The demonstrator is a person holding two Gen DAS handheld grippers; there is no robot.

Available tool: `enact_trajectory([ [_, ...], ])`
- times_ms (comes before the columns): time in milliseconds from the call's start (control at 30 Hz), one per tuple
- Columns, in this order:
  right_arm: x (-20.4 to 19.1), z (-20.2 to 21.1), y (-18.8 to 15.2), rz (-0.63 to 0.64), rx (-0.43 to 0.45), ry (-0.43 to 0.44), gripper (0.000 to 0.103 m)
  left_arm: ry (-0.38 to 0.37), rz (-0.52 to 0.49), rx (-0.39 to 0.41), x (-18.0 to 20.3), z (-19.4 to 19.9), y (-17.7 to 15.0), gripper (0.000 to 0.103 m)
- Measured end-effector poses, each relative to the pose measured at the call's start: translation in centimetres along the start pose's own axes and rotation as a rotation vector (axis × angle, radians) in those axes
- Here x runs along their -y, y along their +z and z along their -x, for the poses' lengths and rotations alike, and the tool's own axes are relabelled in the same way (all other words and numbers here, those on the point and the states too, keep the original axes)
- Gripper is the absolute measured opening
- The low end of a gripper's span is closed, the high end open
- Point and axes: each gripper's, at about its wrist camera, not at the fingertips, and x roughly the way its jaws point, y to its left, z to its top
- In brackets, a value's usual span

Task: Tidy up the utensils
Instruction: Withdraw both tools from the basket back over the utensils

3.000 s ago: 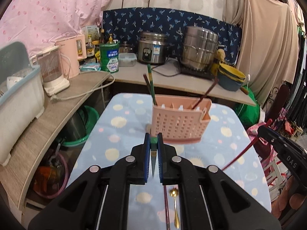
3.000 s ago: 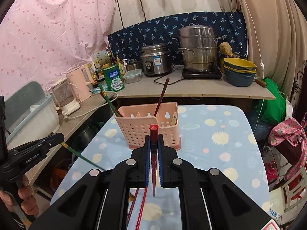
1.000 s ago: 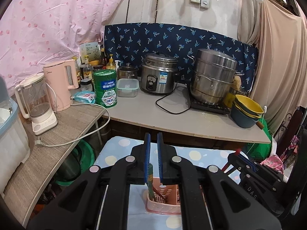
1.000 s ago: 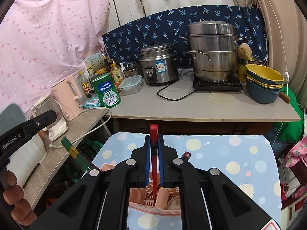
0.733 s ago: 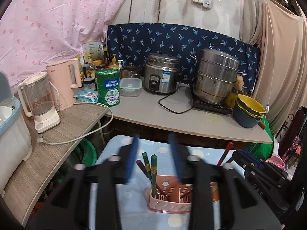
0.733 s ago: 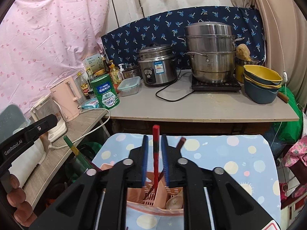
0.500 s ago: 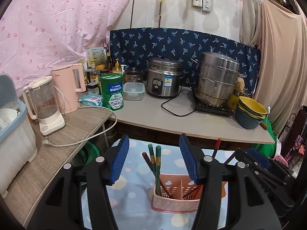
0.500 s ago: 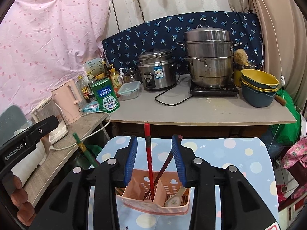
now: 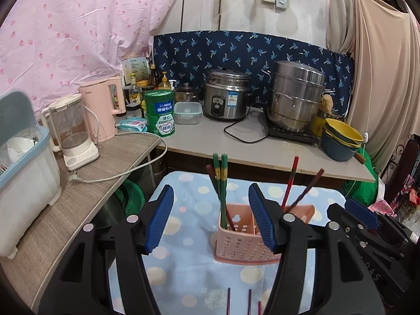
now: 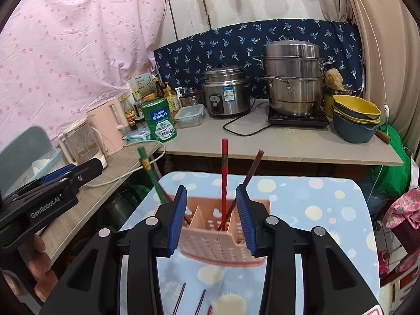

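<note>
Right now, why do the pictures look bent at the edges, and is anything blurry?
Both wrist views are fisheye: black corners, and the counter edge bows. Left wrist view: even light, pink basket sharp. Right wrist view: the red chopstick looks slightly smeared.

Left claw (image 9: 211,216) now spread, green chopstick (image 9: 223,183) released into pink holder (image 9: 244,239), right claw (image 10: 211,216) likewise, red chopstick (image 10: 224,173) dropped in

Loose chopsticks (image 9: 248,303) near left gripper (image 9: 211,219): cut off by bottom edge. Pink basket (image 10: 210,239) base: hidden behind right gripper (image 10: 211,219) fingers.
</note>
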Motion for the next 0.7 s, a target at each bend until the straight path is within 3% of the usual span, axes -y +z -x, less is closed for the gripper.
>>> enact_trajectory([
  [400,-1.9,4.2,-8.1,0.062,-0.072,-0.029,0.039,0.005,-0.019,-0.081,-1.2,2.9,-7.1,0.057],
  [700,-1.8,5.6,-14.9,0.022,-0.182,-0.008,0.039,0.007,-0.042,-0.185,-1.9,3.8,-13.9,0.057],
])
